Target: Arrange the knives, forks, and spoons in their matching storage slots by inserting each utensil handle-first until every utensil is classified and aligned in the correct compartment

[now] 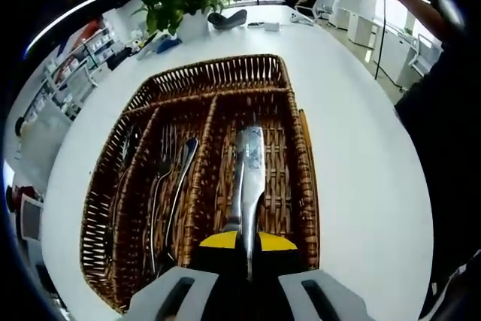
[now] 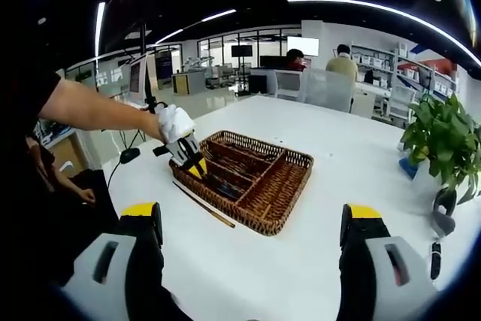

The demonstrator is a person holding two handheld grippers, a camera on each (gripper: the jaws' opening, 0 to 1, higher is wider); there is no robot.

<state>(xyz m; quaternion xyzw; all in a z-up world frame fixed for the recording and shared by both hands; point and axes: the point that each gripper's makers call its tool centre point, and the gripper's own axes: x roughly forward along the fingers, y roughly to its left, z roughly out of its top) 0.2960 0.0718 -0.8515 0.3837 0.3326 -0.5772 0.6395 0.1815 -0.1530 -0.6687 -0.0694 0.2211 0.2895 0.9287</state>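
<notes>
Left hand-held gripper (image 1: 248,261) clamps a knife (image 1: 248,178) over the wicker tray's (image 1: 293,80) right slot, right hand-held gripper (image 2: 248,261) wide and idle, lowering comes next

Your tray (image 1: 225,73) sits on the desk (image 1: 361,155).
A fork (image 1: 159,186) and spoon (image 1: 180,178) share one slot; the knife (image 1: 250,178) lies right of them; a stick (image 2: 203,206), perhaps a chopstick, lies beside the tray.

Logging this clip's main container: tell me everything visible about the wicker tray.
The wicker tray is brown woven basketwork, rectangular, with low walls and dividers forming long slots plus one cross slot at its far end. It lies flat on the white table. Forks lie in the left slots. The left gripper, shut on a knife, holds it over the right slot. A thin stick lies on the table beside the tray's long side.
</notes>
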